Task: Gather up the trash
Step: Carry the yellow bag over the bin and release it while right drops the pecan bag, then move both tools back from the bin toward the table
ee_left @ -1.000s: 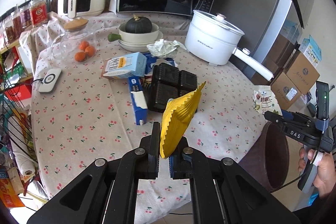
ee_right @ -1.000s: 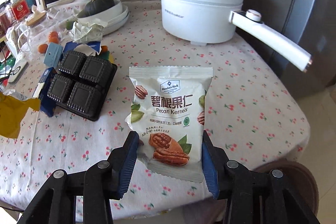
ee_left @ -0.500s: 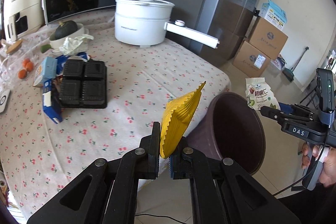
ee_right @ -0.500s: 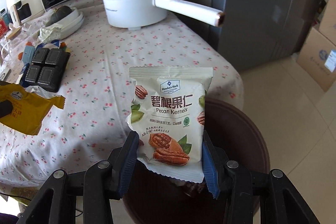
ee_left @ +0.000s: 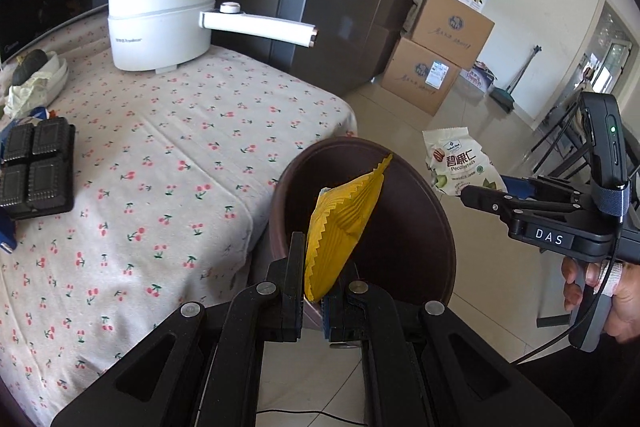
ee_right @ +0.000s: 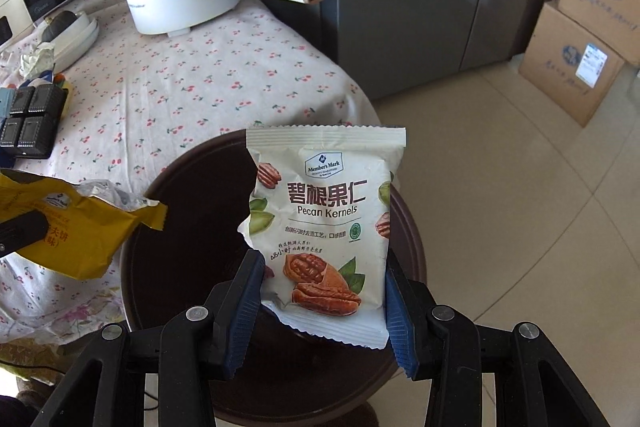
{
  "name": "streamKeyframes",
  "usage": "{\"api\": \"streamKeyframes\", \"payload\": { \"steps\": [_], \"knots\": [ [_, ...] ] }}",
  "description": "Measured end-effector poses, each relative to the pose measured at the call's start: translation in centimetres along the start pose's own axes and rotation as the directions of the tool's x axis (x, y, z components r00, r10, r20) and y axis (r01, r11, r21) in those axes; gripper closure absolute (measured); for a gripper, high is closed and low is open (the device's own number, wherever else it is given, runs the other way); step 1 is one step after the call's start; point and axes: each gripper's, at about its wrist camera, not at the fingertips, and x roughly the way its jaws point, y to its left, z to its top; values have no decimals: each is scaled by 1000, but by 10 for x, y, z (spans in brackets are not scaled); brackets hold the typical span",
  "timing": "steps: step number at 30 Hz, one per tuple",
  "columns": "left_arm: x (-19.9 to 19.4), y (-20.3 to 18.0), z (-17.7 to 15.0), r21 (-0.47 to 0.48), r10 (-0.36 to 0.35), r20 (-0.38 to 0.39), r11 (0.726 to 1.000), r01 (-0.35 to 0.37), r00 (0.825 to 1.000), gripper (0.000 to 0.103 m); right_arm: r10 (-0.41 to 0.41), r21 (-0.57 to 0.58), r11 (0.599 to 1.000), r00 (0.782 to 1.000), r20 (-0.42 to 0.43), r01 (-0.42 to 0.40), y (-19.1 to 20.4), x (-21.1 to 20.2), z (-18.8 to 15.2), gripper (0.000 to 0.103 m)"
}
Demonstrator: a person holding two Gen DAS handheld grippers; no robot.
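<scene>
Two wrappers above bin [ee_right: 180,247] | left tongs [ee_left: 312,307] clamped on yellow wrapper [ee_left: 344,223] over bin mouth | right tongs [ee_right: 320,303] part-open, pinching pecan packet [ee_right: 324,227] over bin's far rim | risk: light packet drifts, lands beside bin

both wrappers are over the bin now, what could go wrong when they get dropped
1. The pecan packet hangs over the far side of the brown bin, so on release from the right gripper it may slide past the rim onto the floor.
2. The yellow wrapper in the left gripper is light and crumpled; it may catch on the rim or drift toward the tablecloth.
</scene>
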Motion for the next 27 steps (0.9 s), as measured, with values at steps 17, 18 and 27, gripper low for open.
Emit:
{"api": "streamKeyframes", "payload": {
  "steps": [17,18,27],
  "knots": [
    [-16,29,-2,-17,192,42,981,-191,981,9,-1,-20,1000,1000,-8,1,2,2,-3,52],
    [-18,32,-3,-20,199,43,980,-198,979,9,-2,-22,1000,1000,-3,2,3,1,-2,50],
    [-35,50,-7,-54,222,52,974,-219,974,8,-3,5,1000,1000,25,3,11,-4,5,21]
  ]
}}
